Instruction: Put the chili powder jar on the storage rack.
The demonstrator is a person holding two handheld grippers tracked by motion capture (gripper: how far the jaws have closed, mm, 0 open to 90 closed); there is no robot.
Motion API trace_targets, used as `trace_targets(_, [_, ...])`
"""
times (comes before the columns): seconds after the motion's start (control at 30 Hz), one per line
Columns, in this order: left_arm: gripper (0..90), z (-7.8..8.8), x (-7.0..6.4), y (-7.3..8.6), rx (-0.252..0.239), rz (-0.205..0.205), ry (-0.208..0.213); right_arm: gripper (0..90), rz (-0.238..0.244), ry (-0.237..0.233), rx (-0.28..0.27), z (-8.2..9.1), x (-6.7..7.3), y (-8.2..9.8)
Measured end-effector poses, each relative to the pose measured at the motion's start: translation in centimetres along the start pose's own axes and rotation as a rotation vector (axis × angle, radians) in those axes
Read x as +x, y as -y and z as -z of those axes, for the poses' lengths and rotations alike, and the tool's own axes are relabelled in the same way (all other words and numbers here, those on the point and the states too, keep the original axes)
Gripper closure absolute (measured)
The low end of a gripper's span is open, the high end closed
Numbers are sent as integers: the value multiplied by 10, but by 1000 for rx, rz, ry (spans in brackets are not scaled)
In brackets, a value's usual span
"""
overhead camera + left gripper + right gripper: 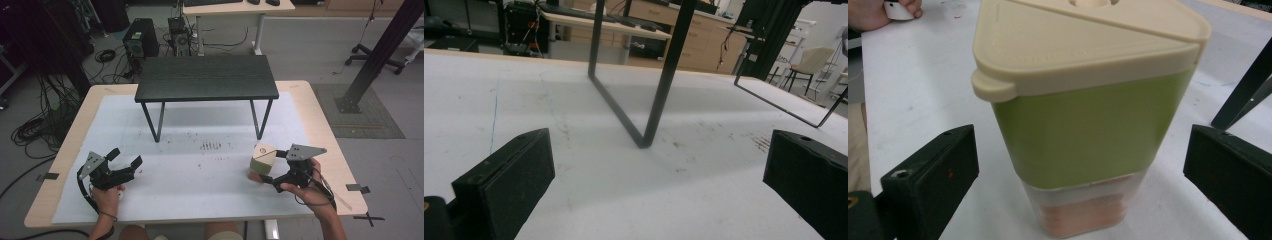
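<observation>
A green container point(263, 159) with a beige lid is framed upright on the mat point(200, 170) between the spread jaws of the right gripper point(274, 170). The left gripper point(126, 161) is held spread, well apart.

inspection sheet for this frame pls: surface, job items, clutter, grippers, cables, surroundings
Surface: white mat on a light wood table, with dark specks near the middle.
Job's things: green container with beige lid and clear base, upright on the mat; small black table standing at the far side.
Clutter: nothing seen.
Grippers: left hand-held gripper open, nothing between its jaws; right hand-held gripper open, jaws on either side of the container, not touching.
Cables: black bundles on the floor, left.
Surroundings: computer towers, a desk, a black post.
</observation>
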State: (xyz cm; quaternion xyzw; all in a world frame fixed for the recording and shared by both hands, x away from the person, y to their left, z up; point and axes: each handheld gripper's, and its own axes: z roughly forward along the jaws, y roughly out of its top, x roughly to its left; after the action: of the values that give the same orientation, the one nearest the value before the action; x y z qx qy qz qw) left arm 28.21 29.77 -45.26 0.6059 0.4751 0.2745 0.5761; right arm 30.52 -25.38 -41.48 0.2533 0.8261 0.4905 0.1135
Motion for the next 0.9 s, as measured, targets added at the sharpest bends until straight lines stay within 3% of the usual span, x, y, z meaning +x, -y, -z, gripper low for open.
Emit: trace_targets(0.9, [2, 0, 0, 0, -4, 3, -3, 9, 12, -22, 4, -15, 1, -6])
